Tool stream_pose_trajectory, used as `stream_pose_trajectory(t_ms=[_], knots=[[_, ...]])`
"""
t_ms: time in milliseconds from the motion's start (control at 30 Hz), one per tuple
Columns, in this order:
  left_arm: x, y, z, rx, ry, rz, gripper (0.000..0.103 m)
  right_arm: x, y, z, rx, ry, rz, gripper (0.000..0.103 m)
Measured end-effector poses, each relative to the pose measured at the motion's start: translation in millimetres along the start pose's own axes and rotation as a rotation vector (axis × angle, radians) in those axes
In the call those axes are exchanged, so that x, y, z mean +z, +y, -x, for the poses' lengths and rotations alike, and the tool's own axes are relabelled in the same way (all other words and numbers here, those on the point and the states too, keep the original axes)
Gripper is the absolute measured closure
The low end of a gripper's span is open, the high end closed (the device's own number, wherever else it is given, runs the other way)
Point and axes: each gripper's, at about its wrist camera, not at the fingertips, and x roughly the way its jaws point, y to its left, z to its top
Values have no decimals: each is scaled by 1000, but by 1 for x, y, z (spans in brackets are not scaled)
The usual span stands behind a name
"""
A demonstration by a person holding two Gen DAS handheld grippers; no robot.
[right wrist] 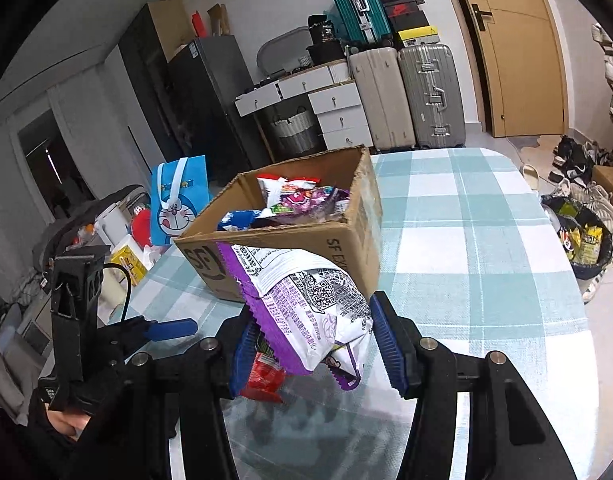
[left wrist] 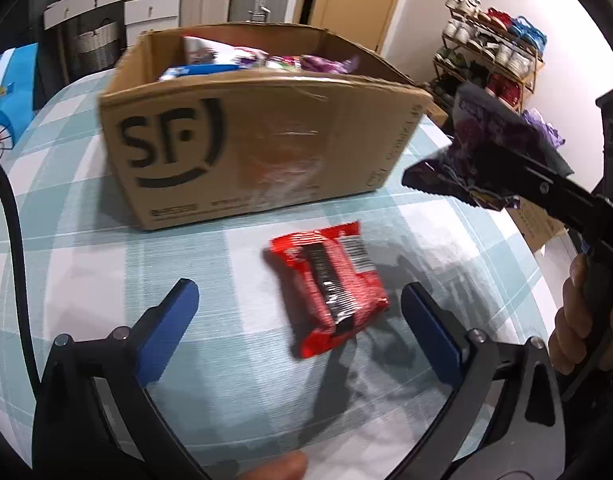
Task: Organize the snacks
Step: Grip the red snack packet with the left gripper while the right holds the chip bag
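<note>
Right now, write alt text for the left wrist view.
An open left gripper hovers over a red snack packet on a checked tablecloth. Behind it stands a cardboard box of snacks; the right gripper holds a purple packet.

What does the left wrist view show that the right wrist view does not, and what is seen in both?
Only the left wrist view shows the shoe rack by the wall, and the whole red snack pack lying on the table between the open fingers of the left gripper. Only the right wrist view shows the teal suitcase, the blue cartoon bag and the bin on the floor. Both show the cardboard box holding snacks, the checked tablecloth and the purple snack bag gripped by the right gripper.
</note>
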Motion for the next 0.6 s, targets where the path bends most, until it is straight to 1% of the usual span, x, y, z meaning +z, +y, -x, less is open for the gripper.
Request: stream_pose_trajectory(t_ms=[33, 100, 167, 267, 433, 500, 533, 567, 600], knots=[[1, -4, -3, -8, 5, -9, 7, 0, -1, 1, -2, -3, -3, 49], [1, -10, -10, -23, 26, -17, 17, 0, -4, 3, -2, -2, -14, 49], [1, -13, -17, -25, 49, -22, 21, 0, -8, 3, -3, -4, -25, 49], [0, -16, -25, -17, 62, -26, 23, 0, -11, 5, -5, -6, -30, 49], [0, -22, -28, 14, 54, -52, 25, 1, -16, 6, -8, -11, -45, 49], [-1, -24, -28, 31, 49, -69, 35, 1, -18, 7, -13, -11, -56, 49], [-1, -26, -29, 32, 46, -81, 38, 1, -19, 7, -15, -9, -59, 49], [-2, -28, -29, 29, 44, -87, 46, 0, -19, 7, -17, -10, -60, 49], [-2, -30, -28, 33, 38, -100, 58, 0, -19, 7, -17, -11, -60, 49]])
